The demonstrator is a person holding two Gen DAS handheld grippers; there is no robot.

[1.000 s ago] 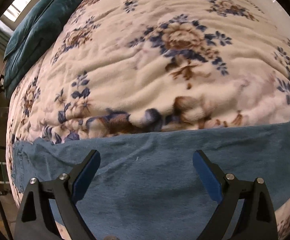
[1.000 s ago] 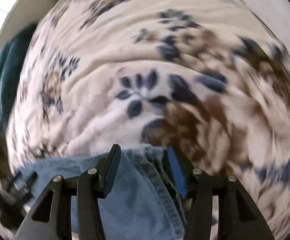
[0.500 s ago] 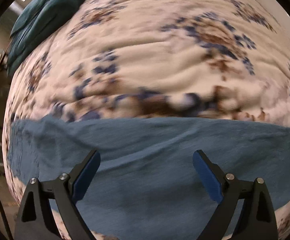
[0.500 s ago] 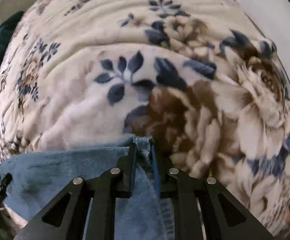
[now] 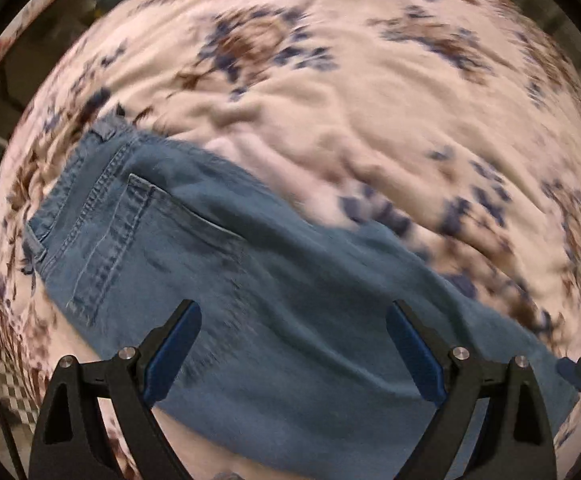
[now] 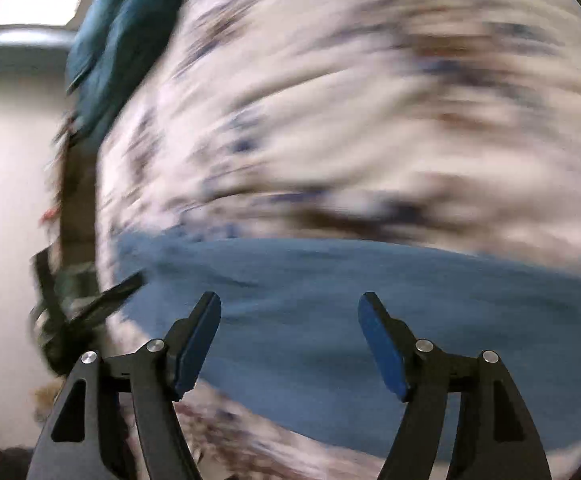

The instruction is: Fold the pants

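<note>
Your left claw [image 5: 292, 346] and right claw [image 6: 289, 340] were both wide open, holding nothing, above the jeans [image 5: 250, 280] lying flat on the floral bed [image 5: 370, 120].

Left tongs [image 5: 293, 354] spread wide, blue-padded fingers [image 5: 174, 350] splayed toward 11 and 1 o'clock, nothing gripped between them. Black arms rise from the 6 o'clock edge of the left wrist view. Right tongs [image 6: 289, 342] are parted too, pads [image 6: 382, 346] well apart and holding nothing, their fingers pointing up toward 12 o'clock. In the left wrist view, a tip of the right tool pokes in at about 4 o'clock.
</note>
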